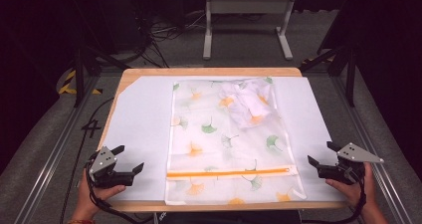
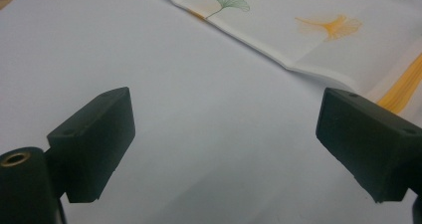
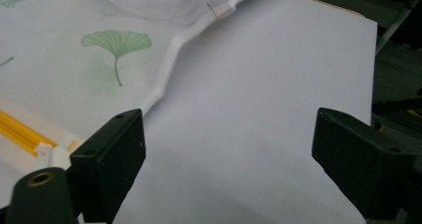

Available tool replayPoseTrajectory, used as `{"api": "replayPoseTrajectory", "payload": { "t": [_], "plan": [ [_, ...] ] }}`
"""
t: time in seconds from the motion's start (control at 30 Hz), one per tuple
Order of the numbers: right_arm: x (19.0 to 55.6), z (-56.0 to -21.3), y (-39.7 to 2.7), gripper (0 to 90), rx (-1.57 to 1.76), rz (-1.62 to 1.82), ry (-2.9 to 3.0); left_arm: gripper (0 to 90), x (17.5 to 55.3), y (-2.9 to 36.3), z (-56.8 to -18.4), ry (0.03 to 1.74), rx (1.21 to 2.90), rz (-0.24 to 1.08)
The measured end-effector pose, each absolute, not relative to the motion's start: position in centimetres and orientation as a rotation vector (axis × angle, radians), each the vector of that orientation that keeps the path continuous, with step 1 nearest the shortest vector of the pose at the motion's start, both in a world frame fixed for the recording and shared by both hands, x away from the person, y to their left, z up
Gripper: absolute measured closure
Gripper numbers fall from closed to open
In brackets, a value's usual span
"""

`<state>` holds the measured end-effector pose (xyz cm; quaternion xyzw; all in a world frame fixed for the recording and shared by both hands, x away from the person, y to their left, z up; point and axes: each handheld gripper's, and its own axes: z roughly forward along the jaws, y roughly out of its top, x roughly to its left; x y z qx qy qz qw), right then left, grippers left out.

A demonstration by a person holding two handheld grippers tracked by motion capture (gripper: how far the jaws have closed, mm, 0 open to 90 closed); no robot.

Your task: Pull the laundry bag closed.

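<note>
White sheeting (image 1: 139, 129) covers a wooden table (image 1: 209, 71) in a dark room, and a sheer ginkgo-print mesh bag (image 1: 224, 144) with an orange zipper (image 1: 229, 173) lies flat at the centre of the frame, a crumpled white cloth (image 1: 246, 104) showing inside its upper right part. At lower left the left gripper (image 1: 128, 160) is held with jaws spread wide, empty, over bare sheet just left of the bag; at lower right the right gripper (image 1: 321, 154) is likewise wide open and empty beside the bag's right edge. No writing is legible.
</note>
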<state>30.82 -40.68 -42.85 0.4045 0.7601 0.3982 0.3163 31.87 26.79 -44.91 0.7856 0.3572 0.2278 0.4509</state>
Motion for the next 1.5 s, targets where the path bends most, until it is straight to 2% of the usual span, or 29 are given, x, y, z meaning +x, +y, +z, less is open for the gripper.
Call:
{"api": "replayPoseTrajectory", "payload": {
  "t": [0.2, 0.9, 1.5],
  "plan": [
    [30.5, -43.0, -40.9, 14.2, 1.108, 1.062, 1.983, 8.7, 31.8, 26.6, -44.9, 0.873, 1.892, 0.52],
    [30.1, -43.2, -40.1, 16.3, 1.034, 0.947, 1.996, 8.7, 31.7, 26.1, -44.9, 0.88, 1.913, 0.569],
    [30.2, -43.2, -40.3, 15.1, 1.045, 0.986, 1.991, 8.3, 31.9, 25.8, -44.9, 0.883, 1.91, 0.568]
  ]
}}
